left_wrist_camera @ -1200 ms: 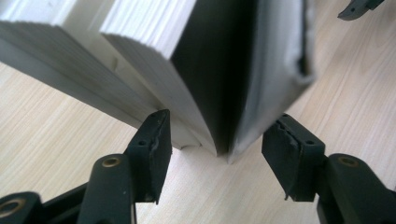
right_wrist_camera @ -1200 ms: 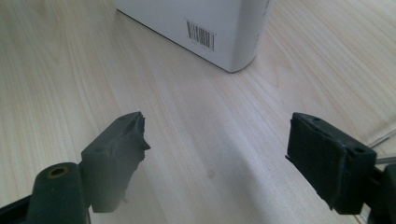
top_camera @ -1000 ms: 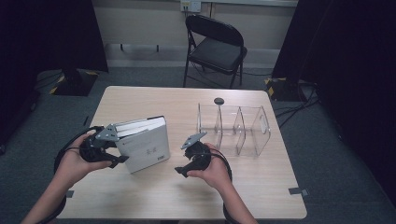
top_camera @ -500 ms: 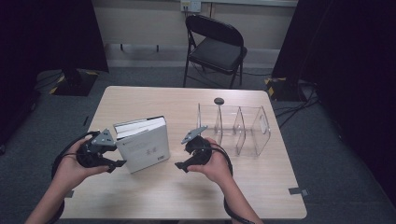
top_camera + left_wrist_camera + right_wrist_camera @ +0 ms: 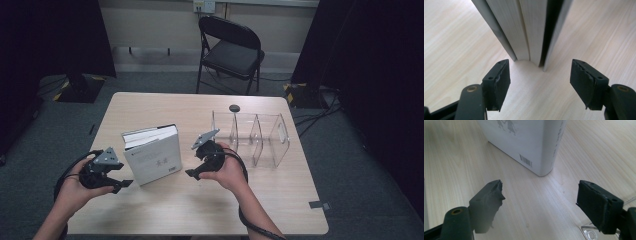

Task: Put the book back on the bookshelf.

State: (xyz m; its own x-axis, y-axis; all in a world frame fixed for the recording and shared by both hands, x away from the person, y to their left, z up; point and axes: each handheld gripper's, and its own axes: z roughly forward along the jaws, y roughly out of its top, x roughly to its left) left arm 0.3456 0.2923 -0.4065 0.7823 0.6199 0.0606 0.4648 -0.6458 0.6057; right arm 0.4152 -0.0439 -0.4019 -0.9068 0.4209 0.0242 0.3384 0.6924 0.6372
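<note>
Left gripper (image 5: 540,82), jaws just opened and clear of the white book (image 5: 152,154) standing on the table (image 5: 150,210) between it and the spread, empty right gripper (image 5: 540,205): unsupported, the book may topple.

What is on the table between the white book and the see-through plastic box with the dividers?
The right gripper, held in a hand, sits between the thick white book and the clear plastic divider box, as the high view shows; otherwise bare wood.
</note>
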